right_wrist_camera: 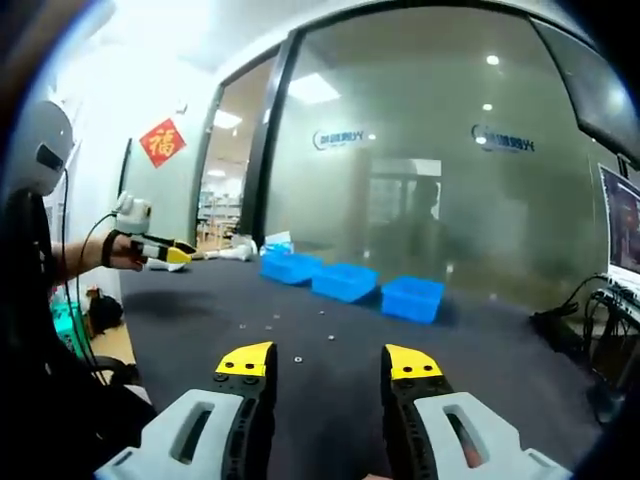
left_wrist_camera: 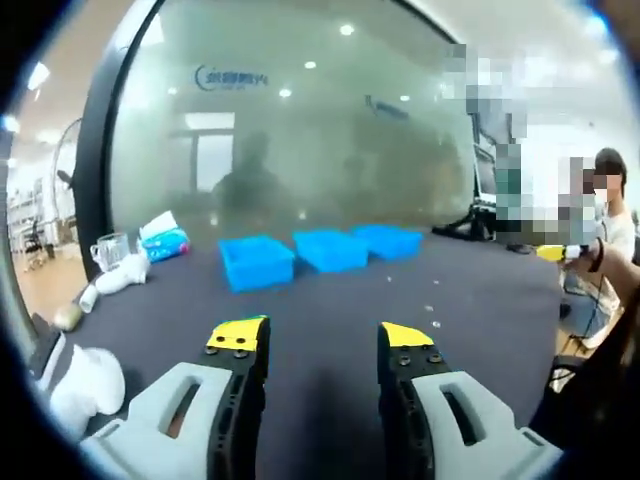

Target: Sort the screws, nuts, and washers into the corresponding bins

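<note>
Looking past my open, empty right gripper [right_wrist_camera: 329,365] — tiny screws [right_wrist_camera: 297,358] lie just ahead, before the blue bins [right_wrist_camera: 345,281].

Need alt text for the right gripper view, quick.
Open right gripper hovers over a dark table with small hardware scattered ahead. Three blue bins line up before a frosted glass wall; the left gripper enters from the left.
</note>
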Available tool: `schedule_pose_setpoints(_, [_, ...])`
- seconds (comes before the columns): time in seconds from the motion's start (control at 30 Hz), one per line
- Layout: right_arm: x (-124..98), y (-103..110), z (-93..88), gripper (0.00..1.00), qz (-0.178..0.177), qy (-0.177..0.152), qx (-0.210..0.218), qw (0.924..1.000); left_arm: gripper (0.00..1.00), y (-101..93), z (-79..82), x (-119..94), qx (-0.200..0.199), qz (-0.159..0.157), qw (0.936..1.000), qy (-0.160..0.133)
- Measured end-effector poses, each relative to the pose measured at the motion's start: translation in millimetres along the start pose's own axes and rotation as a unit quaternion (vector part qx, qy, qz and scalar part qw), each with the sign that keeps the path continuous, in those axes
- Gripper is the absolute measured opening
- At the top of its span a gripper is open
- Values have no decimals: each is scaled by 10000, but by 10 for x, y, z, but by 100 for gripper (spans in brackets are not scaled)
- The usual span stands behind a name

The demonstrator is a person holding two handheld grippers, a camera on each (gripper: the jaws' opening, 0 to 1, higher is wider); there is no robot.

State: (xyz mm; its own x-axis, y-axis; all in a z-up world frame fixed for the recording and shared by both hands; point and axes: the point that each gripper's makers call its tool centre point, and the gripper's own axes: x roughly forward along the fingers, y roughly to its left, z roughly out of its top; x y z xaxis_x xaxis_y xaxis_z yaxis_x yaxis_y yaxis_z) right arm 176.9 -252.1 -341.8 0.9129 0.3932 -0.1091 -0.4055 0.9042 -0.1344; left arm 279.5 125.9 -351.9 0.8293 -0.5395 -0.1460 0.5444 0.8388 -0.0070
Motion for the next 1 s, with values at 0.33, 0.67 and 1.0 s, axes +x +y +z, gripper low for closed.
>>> schedule_pose_setpoints(0.33, [-11, -17, -30, 38, -22, 46, -19, 10000, 42, -288, 24, -31, 183, -691, 9974, 62])
schedule_pose_setpoints(0.67, [-9, 6, -76, 39, 31, 91, -13, 10000, 42, -451, -75, 128, 284, -1160, 9919, 437])
schedule_pose_setpoints(1.0, [11, 49, -160, 39, 102, 141, 55, 9998, 42, -696, 46, 473, 495, -1643, 9835, 581])
